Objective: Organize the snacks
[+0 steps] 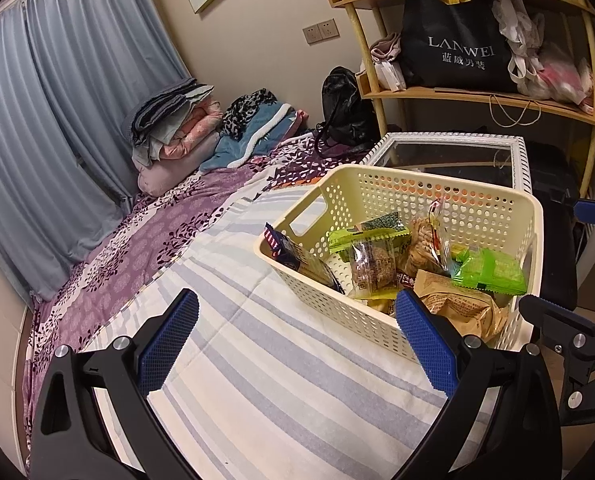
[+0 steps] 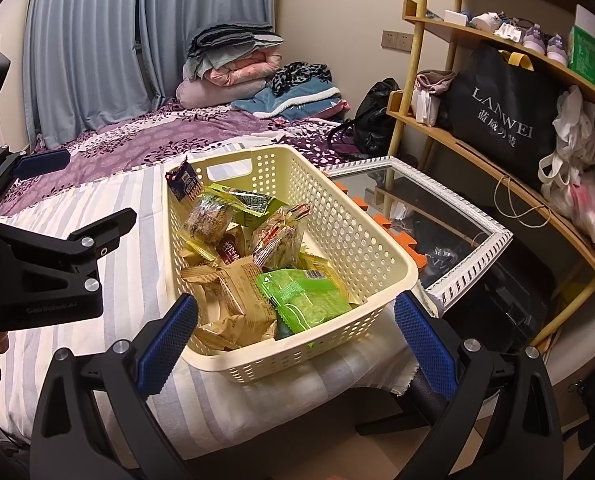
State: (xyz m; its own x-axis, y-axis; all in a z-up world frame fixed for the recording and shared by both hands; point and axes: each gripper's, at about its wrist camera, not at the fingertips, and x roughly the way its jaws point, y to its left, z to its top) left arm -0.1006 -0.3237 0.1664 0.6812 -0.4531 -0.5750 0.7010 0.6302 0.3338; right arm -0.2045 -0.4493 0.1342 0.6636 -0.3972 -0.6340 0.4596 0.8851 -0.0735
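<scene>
A cream perforated basket [image 1: 449,200] [image 2: 361,236] stands on a striped cloth at the bed's corner. It holds several snack packets: green ones [image 1: 491,272] [image 2: 301,296], tan ones [image 1: 453,308] [image 2: 233,292], a clear-wrapped cake [image 1: 373,268] [image 2: 209,220] and a dark blue packet [image 1: 293,254] [image 2: 183,182] leaning on the rim. My left gripper [image 1: 297,344] is open and empty, low over the cloth just left of the basket. My right gripper [image 2: 295,344] is open and empty, its fingers either side of the basket's near end.
A white-framed glass panel [image 1: 453,152] [image 2: 429,216] lies beyond the basket. A wooden shelf rack [image 1: 477,96] [image 2: 497,160] with bags stands to the right. Folded blankets [image 1: 177,128] [image 2: 237,68] and a black bag [image 1: 345,108] sit at the bed's far end, by blue curtains.
</scene>
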